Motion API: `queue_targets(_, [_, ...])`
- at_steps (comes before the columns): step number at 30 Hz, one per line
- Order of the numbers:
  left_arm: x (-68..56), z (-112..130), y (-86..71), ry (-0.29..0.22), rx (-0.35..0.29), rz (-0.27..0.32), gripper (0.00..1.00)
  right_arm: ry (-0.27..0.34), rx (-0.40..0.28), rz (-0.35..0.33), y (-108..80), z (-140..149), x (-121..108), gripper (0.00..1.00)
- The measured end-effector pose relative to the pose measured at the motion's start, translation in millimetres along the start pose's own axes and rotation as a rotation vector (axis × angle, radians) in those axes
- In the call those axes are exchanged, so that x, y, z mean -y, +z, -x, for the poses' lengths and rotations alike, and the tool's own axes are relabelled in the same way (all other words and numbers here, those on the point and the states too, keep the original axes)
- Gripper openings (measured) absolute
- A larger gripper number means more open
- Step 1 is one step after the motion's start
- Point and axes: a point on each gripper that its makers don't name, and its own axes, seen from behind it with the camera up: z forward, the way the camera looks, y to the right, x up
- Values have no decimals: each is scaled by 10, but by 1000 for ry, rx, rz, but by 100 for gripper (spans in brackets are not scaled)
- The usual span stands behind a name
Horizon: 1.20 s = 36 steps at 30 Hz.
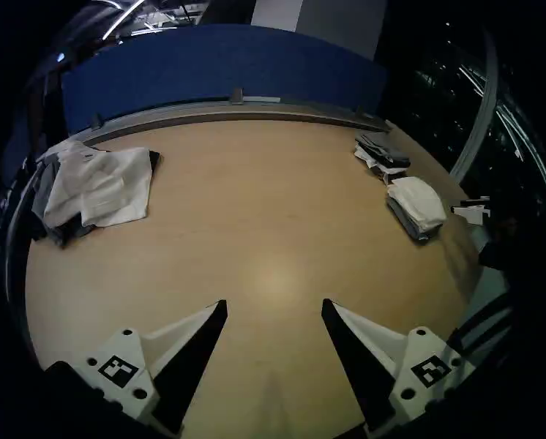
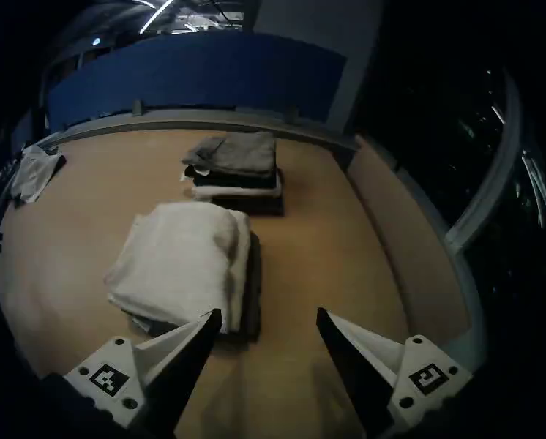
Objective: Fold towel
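One folded white towel (image 2: 181, 267) just beyond the right hand-held gripper (image 2: 267, 313)

Loose towels (image 1: 101, 190) at the table's (image 1: 273, 219) left edge, folded towel (image 2: 181, 267) at its right, towel stack (image 2: 236, 172) just behind that

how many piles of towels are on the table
3. A loose white-topped heap at the table's left edge; a folded white-topped stack at its right; a grey-topped stack just behind that. Towels underneath are partly hidden.
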Motion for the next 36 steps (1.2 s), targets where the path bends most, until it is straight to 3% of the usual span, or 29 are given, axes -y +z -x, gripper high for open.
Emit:
queue_targets(8, [43,3,-22,-7,-3,-6,96,-40,-39,-56,89,-337,263,100])
queue_targets(18, [126,1,-39,-17,-7,-16,96,-40,-82,-153,200,-634,673,100])
queue_targets(24, [151,20,-31,-19,-3,-20,96,-52,-83,-194,265,-673,875,100])
queue_targets(36, [204,49,-39,-24,0,-31,96,-38,-67,-222,420,-615,974,100])
